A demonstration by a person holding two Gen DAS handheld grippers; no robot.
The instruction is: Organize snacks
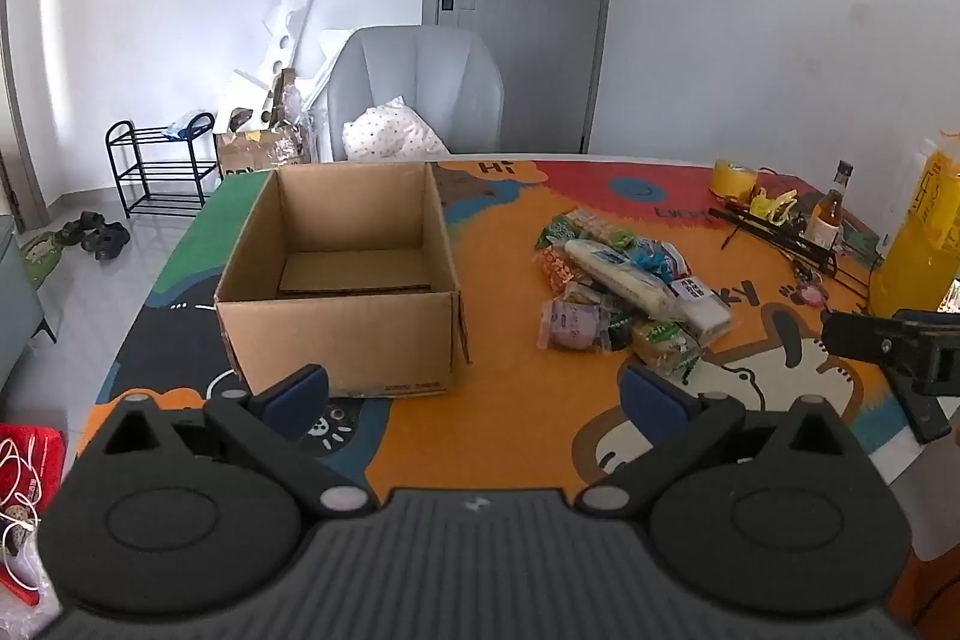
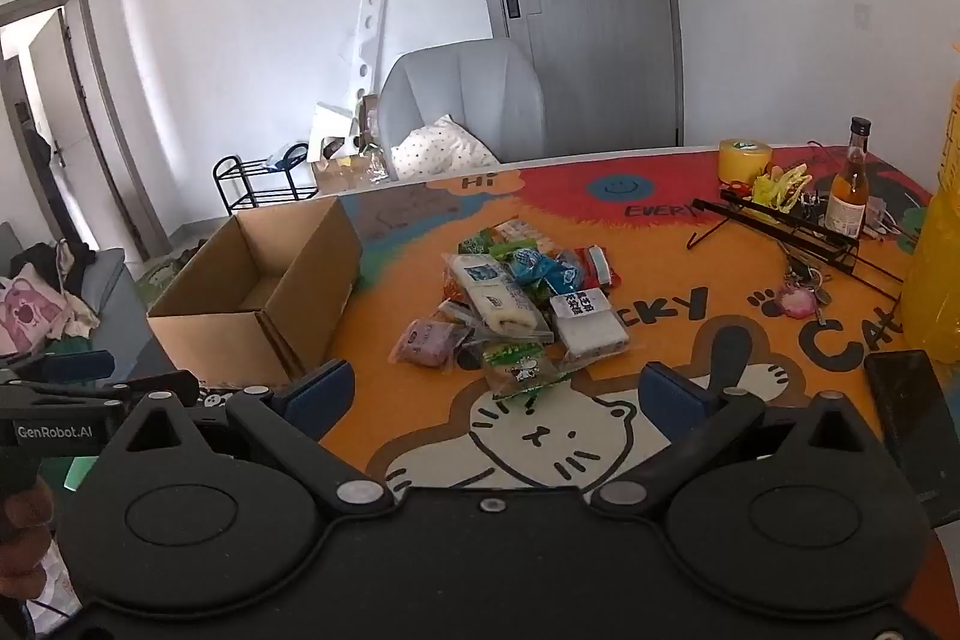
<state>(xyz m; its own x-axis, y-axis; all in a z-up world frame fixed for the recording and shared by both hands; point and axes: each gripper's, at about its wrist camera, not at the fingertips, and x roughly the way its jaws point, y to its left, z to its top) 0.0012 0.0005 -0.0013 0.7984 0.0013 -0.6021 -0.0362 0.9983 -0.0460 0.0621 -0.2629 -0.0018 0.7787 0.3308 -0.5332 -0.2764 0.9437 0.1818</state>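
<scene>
Left gripper point(image 1: 474, 397) jaws spread wide, nothing between its blue matte pads; right gripper point(image 2: 495, 397) likewise wide apart and empty, both hovering over a glossy cartoon-print tablecloth point(image 2: 600, 436). Mid-table sits a loose heap of crinkly plastic-wrapped snacks point(image 2: 516, 304): white oblong pack, purple pouch, green and blue wrappers. Left of the heap, apart from it, an open-topped corrugated cardboard box point(image 1: 342, 280), square, with a flat cardboard sheet inside. Farther right: yellow tape roll point(image 2: 744, 159), glass bottle point(image 2: 849, 184), black wire rack point(image 2: 780, 226). Behind the table, grey padded chair point(image 1: 414, 94).
</scene>
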